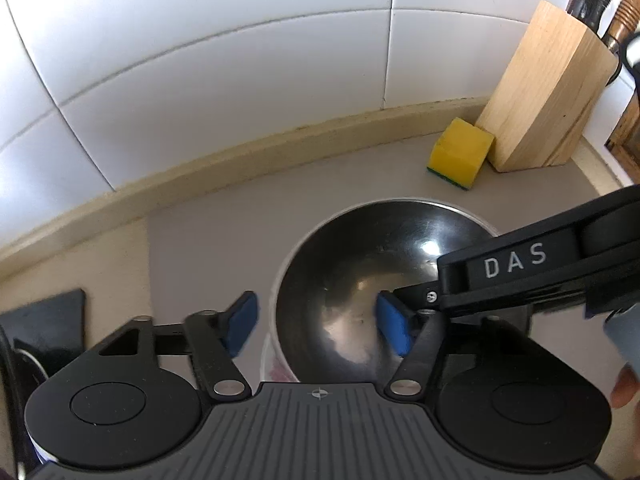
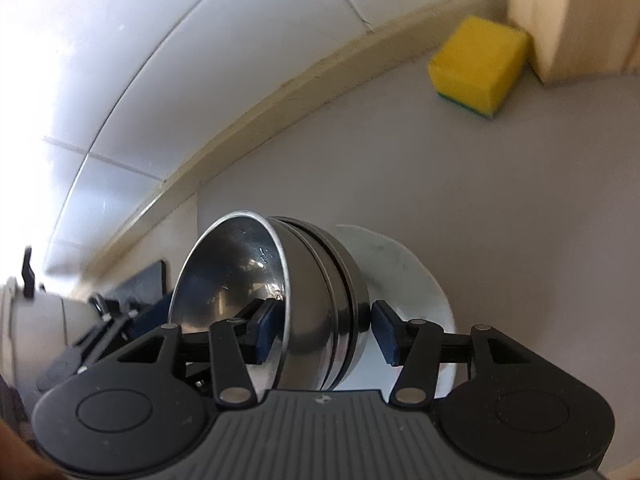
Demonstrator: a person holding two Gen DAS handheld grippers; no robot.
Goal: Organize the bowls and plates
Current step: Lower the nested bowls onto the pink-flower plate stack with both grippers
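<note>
Bowls [image 2: 312, 288] nested, seemingly pinched by right claw [image 2: 326, 332]; left claw [image 1: 318, 328] half-open astride the rim.

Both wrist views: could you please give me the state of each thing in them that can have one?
Steel bowls: nested, empty, on the white plate.
Left gripper: open, astride the bowls' rim.
Right gripper: astride the bowls' wall, grip unclear.
Sponge: lying beside the knife block.
Knife block: upright, handles sticking out.
</note>
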